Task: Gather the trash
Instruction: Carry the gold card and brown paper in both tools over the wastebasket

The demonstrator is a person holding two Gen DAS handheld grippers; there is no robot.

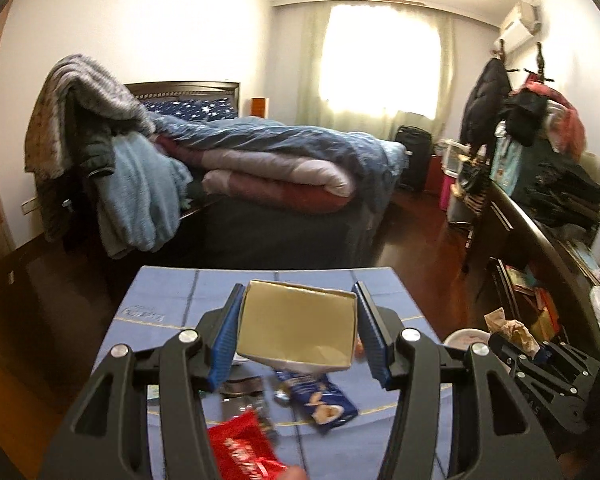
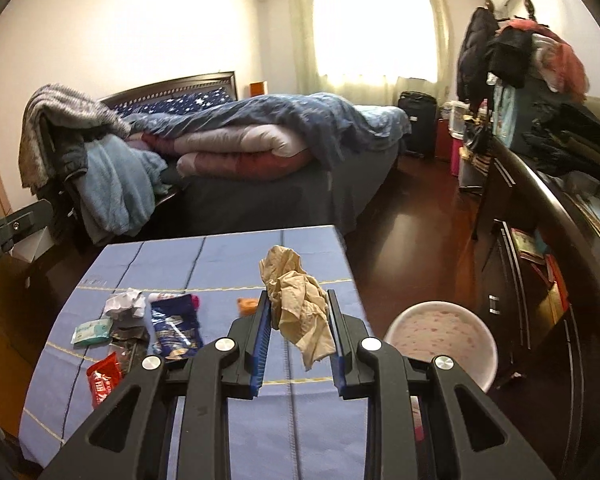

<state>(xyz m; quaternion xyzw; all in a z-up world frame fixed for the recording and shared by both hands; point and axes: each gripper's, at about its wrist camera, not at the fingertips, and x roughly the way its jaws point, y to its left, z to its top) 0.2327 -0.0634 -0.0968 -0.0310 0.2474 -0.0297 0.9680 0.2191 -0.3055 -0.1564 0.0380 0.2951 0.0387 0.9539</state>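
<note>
Two grippers, one piece each — left gripper clamps a gold box, right gripper crumpled paper.

Home bedroom: unmade bed, curtained window, coat rack.

In the left wrist view the gold box hides part of the blue snack bag, and the picture's bottom edge cuts off the red wrapper. The print on both is too blurred to read. In the right wrist view the right gripper's frame covers the near side of the white bin, and the small orange item is too indistinct to identify.
</note>
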